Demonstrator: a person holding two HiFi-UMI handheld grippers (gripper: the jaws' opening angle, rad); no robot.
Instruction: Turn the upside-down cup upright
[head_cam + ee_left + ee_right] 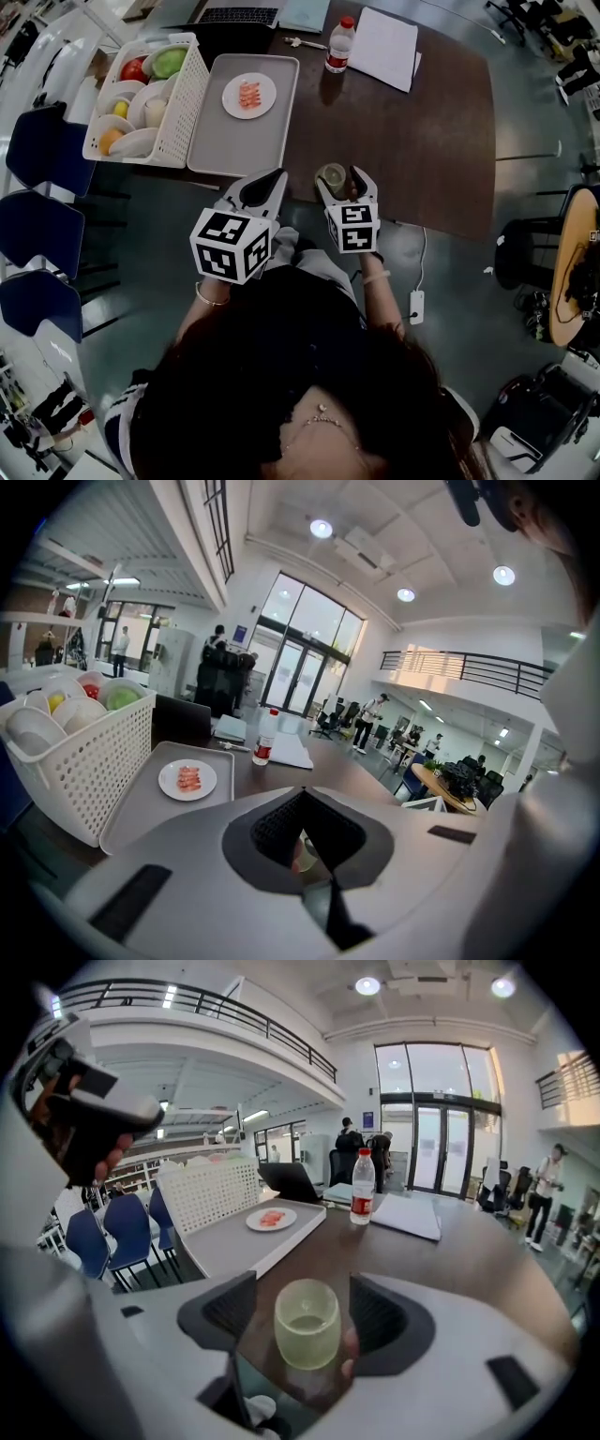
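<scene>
Cup (pixel 307 1330) stands upside-down between the right gripper's (pixel 302 1305) open jaws, untouched; left gripper (pixel 302 801), closed and empty, sits farther.

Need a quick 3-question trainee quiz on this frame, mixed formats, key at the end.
1. True or false: the right gripper is clamped on the cup.
2. Where does the water bottle stand? A) on the tray B) in the basket C) on the table beside the white papers
3. In one word, how do the left gripper's jaws stand?
Key: 1 false: its jaws stand apart, with a gap on either side of the cup. 2 C. 3 shut.
</scene>
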